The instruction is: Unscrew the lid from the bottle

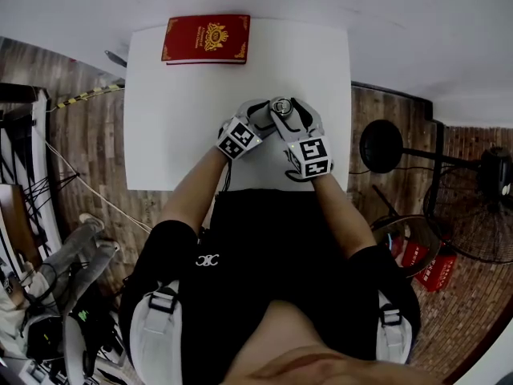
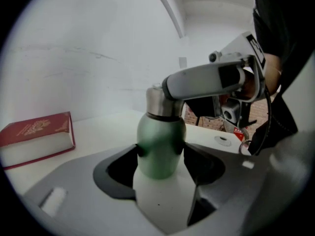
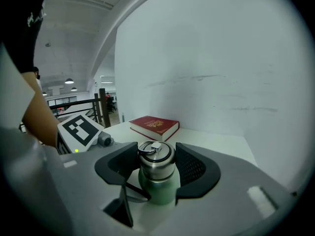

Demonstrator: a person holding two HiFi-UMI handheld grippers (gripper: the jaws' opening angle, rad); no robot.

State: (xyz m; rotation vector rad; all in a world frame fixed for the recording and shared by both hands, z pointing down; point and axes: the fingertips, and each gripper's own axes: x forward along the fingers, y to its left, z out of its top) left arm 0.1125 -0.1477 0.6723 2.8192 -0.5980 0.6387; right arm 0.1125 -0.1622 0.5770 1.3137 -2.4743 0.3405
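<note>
A green bottle point(image 2: 160, 141) with a steel lid point(image 3: 156, 156) stands upright near the front of the white table point(image 1: 176, 135). My left gripper point(image 2: 161, 154) is shut on the green body, a dark pad pressed against each side. My right gripper point(image 3: 156, 157) comes from the other side at lid height; its two black pads sit against the lid's sides, and the lid's ring lies on top between them. In the left gripper view one right finger point(image 2: 206, 80) crosses the bottle's top and hides most of the lid. From the head view the lid point(image 1: 280, 107) shows between both grippers.
A red book point(image 1: 206, 38) lies flat at the table's far edge, against the white wall. To the right of the table, on the brick floor, stand a black round-based stand point(image 1: 381, 145), a fan point(image 1: 473, 215) and red items point(image 1: 425, 263).
</note>
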